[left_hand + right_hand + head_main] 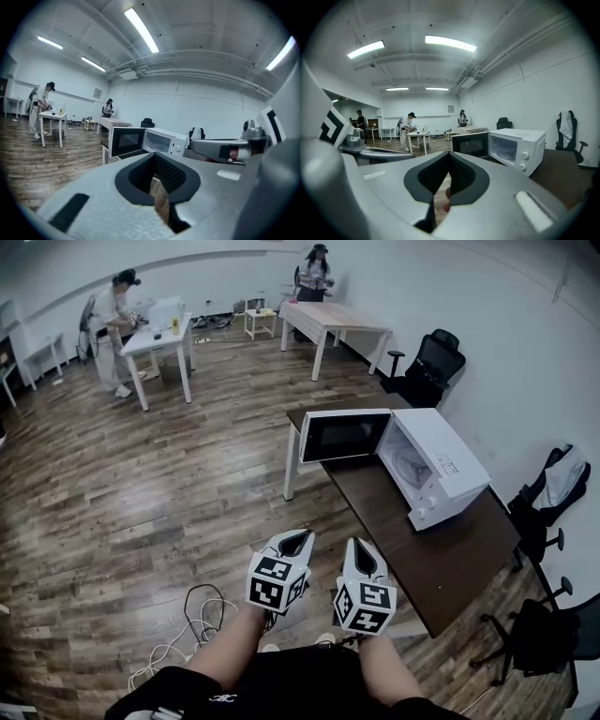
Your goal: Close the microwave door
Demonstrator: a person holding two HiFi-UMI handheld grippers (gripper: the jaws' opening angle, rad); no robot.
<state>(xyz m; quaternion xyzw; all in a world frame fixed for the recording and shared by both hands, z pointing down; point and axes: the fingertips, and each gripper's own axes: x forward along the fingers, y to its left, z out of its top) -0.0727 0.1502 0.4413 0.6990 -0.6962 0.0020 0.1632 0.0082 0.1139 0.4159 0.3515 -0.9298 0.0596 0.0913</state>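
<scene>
A white microwave (441, 465) stands on a dark brown table (450, 559) by the right wall. Its black-windowed door (342, 435) is swung wide open to the left, baring the white cavity. Both grippers are held low in front of me, well short of the table's near end. My left gripper (295, 542) and right gripper (361, 559) point side by side towards the microwave, jaws together and empty. The left gripper view shows the microwave (164, 140) and its open door (126, 140) beyond the shut gripper (154, 155). In the right gripper view the microwave (518, 147) sits past that gripper (450, 154).
Black office chairs (427, 367) (539, 512) stand along the right wall. White tables (159, 343) (333, 324) with two people at them are at the far end. A tangle of white cable (192, 624) lies on the wooden floor by my feet.
</scene>
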